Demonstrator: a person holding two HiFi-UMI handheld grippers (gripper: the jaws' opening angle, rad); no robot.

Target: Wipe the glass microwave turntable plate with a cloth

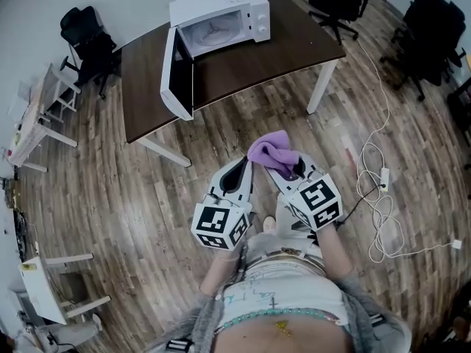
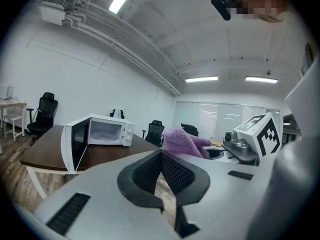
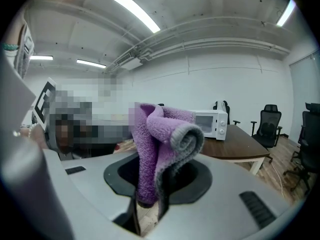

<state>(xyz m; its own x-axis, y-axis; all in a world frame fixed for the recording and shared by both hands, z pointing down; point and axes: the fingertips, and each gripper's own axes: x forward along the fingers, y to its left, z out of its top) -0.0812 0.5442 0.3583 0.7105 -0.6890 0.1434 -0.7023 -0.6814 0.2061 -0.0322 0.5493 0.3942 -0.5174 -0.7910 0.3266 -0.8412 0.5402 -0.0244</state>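
The right tongs (image 3: 149, 186) are clenching a folded purple cloth (image 3: 161, 139), which is sticking up from between the pads. The left tongs (image 2: 161, 158) are pressing shut on nothing. Both are hovering side by side over the wood floor (image 1: 132, 190), well apart from the dark table (image 1: 243, 65). There the white microwave (image 1: 254, 6) is standing with its door (image 1: 176, 76) hanging open, and the glass turntable plate (image 1: 213, 32) is lying inside.

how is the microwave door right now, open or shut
Open: the door swings wide off the microwave, leaving its cavity exposed.
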